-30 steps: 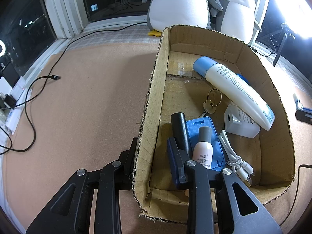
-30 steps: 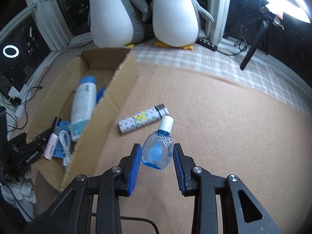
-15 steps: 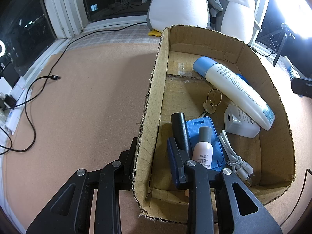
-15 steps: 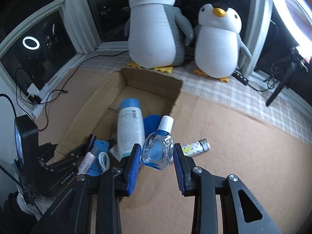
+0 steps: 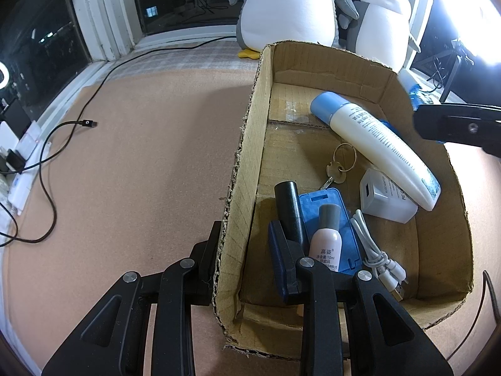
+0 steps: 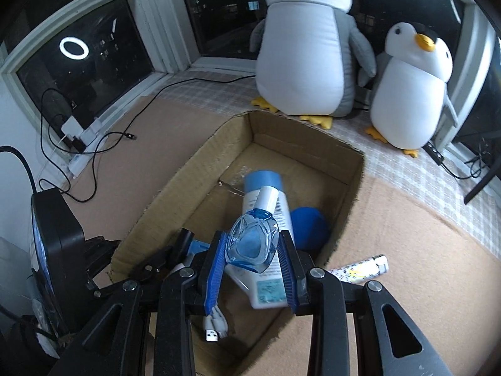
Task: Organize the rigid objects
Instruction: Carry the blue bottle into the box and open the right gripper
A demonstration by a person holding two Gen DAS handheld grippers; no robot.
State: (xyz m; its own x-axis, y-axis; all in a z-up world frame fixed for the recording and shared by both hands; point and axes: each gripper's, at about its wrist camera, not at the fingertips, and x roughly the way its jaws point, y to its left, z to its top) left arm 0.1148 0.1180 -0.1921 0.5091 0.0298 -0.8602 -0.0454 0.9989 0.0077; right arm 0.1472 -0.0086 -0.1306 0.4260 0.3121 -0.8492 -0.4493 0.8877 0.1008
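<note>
A cardboard box (image 5: 438, 219) lies open on the carpet. My left gripper (image 5: 245, 233) is shut on its left wall (image 5: 241, 188), one finger outside and one inside. Over the box's near right part, my right gripper (image 6: 252, 250) is shut on a clear blue eye-drop bottle (image 6: 249, 238) with a white cap, held upright. That gripper also shows at the right edge of the left wrist view (image 5: 454, 125). In the box lie a white lotion bottle (image 5: 375, 138), keys (image 5: 339, 166), a white charger (image 5: 385, 197), a black tube (image 5: 289, 210), a small pink bottle (image 5: 325, 241), a blue card holder (image 5: 344, 250) and a white cable (image 5: 375, 250).
A patterned tube (image 6: 360, 271) lies on the carpet just right of the box. Two plush penguins (image 6: 307, 47) (image 6: 410, 87) stand behind it by the window. Black cables (image 5: 62, 144) and a power strip (image 6: 78, 159) lie on the left; a stand's leg (image 6: 482, 181) is at the right.
My right gripper has carried the eye-drop bottle leftward from above the carpet to above the box. The left gripper and the box have not moved.
</note>
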